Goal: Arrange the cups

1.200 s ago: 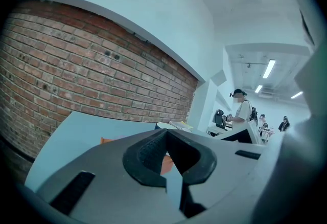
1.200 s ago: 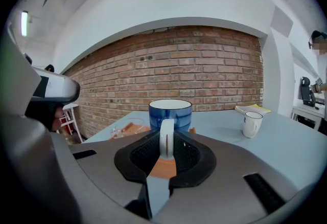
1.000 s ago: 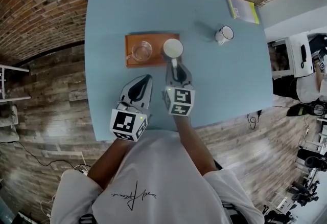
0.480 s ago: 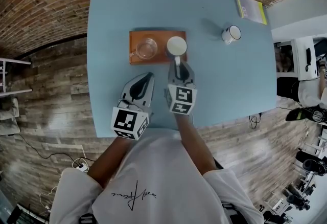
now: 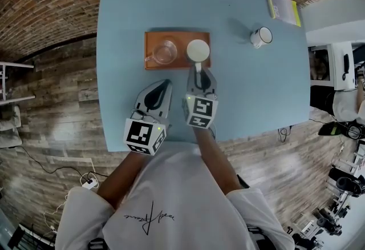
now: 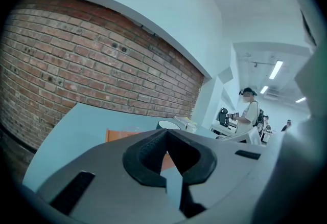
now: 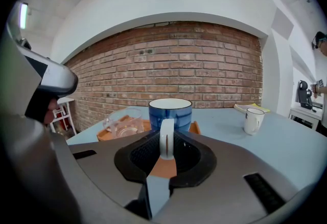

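Note:
A blue cup (image 5: 198, 49) with a white inside stands at the right end of the orange tray (image 5: 177, 37). Its white handle (image 7: 166, 138) points toward me. My right gripper (image 5: 198, 73) is shut on that handle, and the cup (image 7: 170, 111) rises just beyond the jaws. A clear glass cup (image 5: 164, 52) sits on the tray's left half and shows in the right gripper view (image 7: 125, 121). A white mug (image 5: 262, 36) stands alone on the table at the far right. My left gripper (image 5: 161, 87) is shut on nothing, short of the tray's near edge.
The blue table (image 5: 125, 15) stands by a brick wall. A yellow-edged booklet (image 5: 282, 8) lies at its far right corner. Desks and equipment stand to the right, and a person (image 6: 250, 110) is there in the background. Wooden floor surrounds the table.
The head view has drifted slightly. Both grippers and the cups keep their places.

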### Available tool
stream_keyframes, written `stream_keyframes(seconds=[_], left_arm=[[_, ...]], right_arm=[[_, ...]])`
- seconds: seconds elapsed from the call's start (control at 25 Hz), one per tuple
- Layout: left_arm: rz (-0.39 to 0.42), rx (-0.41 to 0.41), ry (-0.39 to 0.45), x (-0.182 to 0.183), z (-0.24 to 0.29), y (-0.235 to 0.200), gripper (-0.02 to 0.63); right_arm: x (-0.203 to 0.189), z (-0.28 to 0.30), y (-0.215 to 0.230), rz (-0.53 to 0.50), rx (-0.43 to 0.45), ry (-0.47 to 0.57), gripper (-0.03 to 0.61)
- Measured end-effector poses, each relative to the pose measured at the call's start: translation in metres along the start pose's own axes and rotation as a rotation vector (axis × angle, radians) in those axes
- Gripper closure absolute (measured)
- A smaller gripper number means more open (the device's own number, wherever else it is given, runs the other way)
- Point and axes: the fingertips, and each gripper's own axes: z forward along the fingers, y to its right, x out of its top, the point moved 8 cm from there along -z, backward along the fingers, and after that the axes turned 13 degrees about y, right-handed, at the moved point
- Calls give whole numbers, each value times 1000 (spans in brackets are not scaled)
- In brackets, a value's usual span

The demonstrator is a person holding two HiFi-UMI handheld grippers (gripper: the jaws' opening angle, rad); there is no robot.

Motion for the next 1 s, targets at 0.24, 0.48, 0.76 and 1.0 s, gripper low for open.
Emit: stream_keyframes(seconds=[0.24, 0.48, 0.76, 1.0], left_arm=[[-6, -6, -1, -1, 1, 2, 606], [-10, -7, 0, -1, 0, 1, 606], [-10, -20, 0, 0, 1, 3, 606], [-12, -33, 2, 0, -1, 5, 606]], right_arm=[[-2, -1, -2, -5, -12, 9, 514], [-2, -2, -3, -1, -25, 12, 514], [-1, -2, -3, -6, -21, 6, 514], [3, -9, -4, 17, -7, 0, 512]])
